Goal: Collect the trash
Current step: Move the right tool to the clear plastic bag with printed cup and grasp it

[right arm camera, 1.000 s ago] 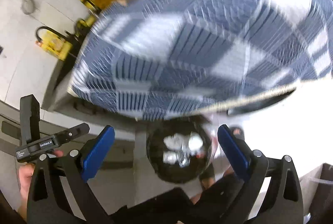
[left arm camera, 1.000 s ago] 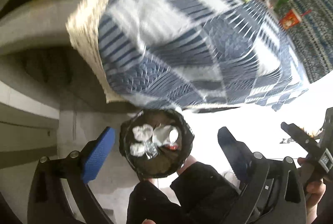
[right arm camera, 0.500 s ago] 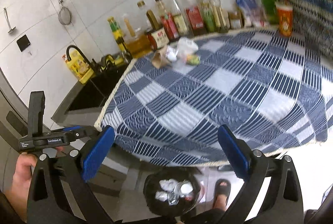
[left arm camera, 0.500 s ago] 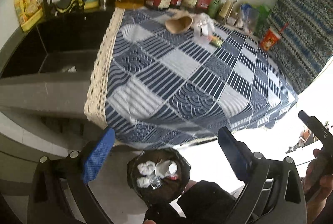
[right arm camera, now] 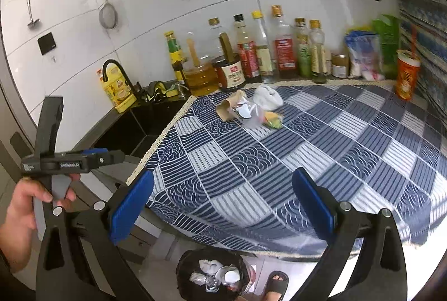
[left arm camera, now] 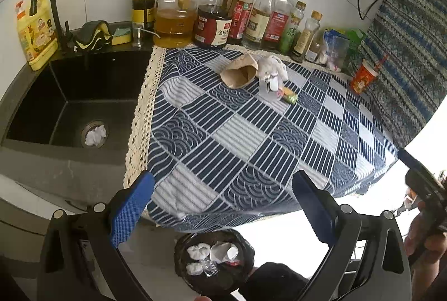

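Trash lies at the back of the blue checked tablecloth (left arm camera: 237,133): a brown paper cup (left arm camera: 239,71) on its side, a crumpled white bag (left arm camera: 272,67), a clear plastic piece (right arm camera: 247,112) and a yellow-green wrapper (left arm camera: 289,97). A crumpled white tissue (left arm camera: 95,134) sits on the sink drain. On the floor under the table's front edge stands a black-lined bin (left arm camera: 213,262) holding white scraps. My left gripper (left arm camera: 223,206) and right gripper (right arm camera: 222,203) are both open and empty, held above the bin at the near table edge, far from the trash.
A row of sauce and oil bottles (left arm camera: 223,16) lines the back wall. An orange cup with a straw (left arm camera: 363,76) stands at the right. The black sink (left arm camera: 69,99) with its faucet lies to the left. A sandalled foot (right arm camera: 276,282) is beside the bin.
Both grippers have risen and tilted up from looking down at the bin, so the tabletop, the bottles and the sink have come into view. Both stayed open and empty.
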Tool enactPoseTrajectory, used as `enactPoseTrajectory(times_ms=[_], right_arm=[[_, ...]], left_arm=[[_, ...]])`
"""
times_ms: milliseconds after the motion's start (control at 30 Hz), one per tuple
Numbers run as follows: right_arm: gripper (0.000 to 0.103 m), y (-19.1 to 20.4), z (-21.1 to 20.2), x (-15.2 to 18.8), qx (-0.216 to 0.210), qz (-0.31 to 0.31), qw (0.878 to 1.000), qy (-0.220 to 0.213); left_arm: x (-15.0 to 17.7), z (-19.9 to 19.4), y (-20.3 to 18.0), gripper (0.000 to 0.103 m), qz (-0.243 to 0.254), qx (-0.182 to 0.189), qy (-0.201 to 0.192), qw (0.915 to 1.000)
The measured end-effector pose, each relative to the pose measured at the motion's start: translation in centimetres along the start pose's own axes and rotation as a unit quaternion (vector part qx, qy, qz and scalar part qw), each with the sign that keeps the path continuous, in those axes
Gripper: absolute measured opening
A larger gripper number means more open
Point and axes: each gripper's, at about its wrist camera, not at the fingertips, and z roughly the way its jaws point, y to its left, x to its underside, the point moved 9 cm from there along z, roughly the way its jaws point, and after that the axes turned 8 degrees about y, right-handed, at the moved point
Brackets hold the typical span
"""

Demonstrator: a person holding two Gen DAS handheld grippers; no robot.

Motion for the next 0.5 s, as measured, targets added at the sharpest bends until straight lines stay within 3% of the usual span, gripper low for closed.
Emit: enactPoseTrajectory(times_ms=[133, 233, 500], right_arm=[[0.098, -0.9, 3.6, -2.1, 0.002, -0.024, 0.999, 0.021], [0.098, -1.8, 6.5, -3.8, 0.039, -0.052, 0.997, 0.036], [0.098, -3.3, 14.7, -6.7, 0.029, -0.099, 0.992, 0.078]], left_arm=[[-1.6, 0.8, 0.2, 0.096, -0.016, -0.007, 0.005, 0.9998], [-2.7, 1.4, 0.5, 0.096, -0.026, -0.018, 0.01, 0.9994], [-6.3, 3.1, 1.1, 0.096, -0.058, -0.055, 0.013, 0.9968]])
